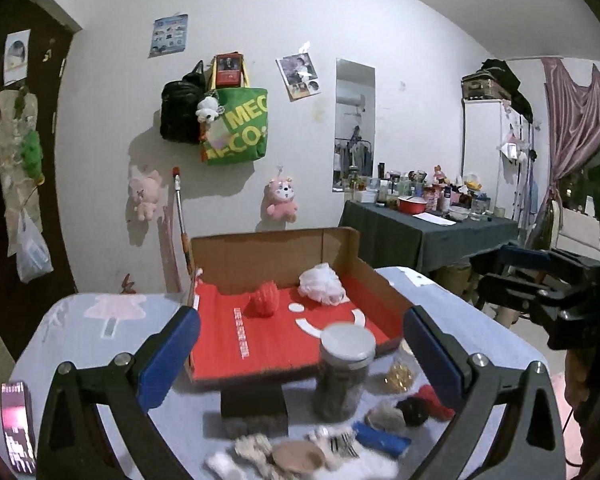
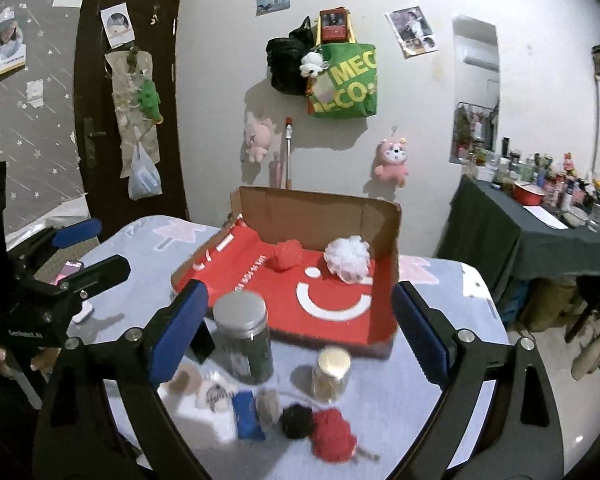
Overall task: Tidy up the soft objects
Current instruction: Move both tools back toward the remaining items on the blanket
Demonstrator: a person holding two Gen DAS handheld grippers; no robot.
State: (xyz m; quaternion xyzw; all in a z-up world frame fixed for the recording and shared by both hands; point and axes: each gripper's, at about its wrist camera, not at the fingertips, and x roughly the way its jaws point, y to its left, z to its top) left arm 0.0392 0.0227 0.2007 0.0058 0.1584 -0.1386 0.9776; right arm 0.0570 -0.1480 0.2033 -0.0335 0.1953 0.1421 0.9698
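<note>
Both grippers, left (image 1: 300,344) and right (image 2: 300,328), are held spread and empty. Red pom (image 2: 288,255) and white puff (image 2: 347,258) are already gathered in the cardboard box (image 2: 320,212). Red yarn ball (image 2: 334,434) and black pom (image 2: 296,421) are left in front of the box, likely next.

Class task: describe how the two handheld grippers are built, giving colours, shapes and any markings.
Both the left gripper and right gripper have matte black angular frames with silver round bolts. Their fingers are flat black bars faced with blue pads. The left gripper's body shows small white lettering in the right wrist view.
</note>
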